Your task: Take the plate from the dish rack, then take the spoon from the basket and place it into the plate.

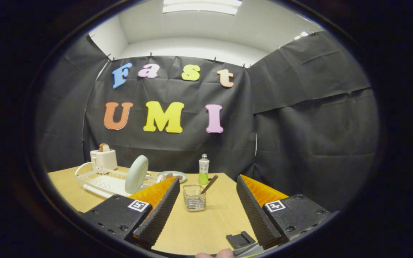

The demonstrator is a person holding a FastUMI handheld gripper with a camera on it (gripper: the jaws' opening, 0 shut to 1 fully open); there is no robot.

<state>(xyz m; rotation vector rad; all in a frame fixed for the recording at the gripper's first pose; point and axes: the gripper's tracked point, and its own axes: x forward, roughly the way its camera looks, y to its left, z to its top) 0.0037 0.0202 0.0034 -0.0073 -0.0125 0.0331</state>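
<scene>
Gripper view: gripper (206, 190) spread wide, basket (194, 197) ahead, bottle (203, 169) beyond.

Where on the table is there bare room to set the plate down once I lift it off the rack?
Bare wood lies between the open claw and the basket, and to the right of the basket toward the table edge. It is crowded to the left: dish rack holding the plate, toaster behind, a small dish and bottle beyond.
</scene>
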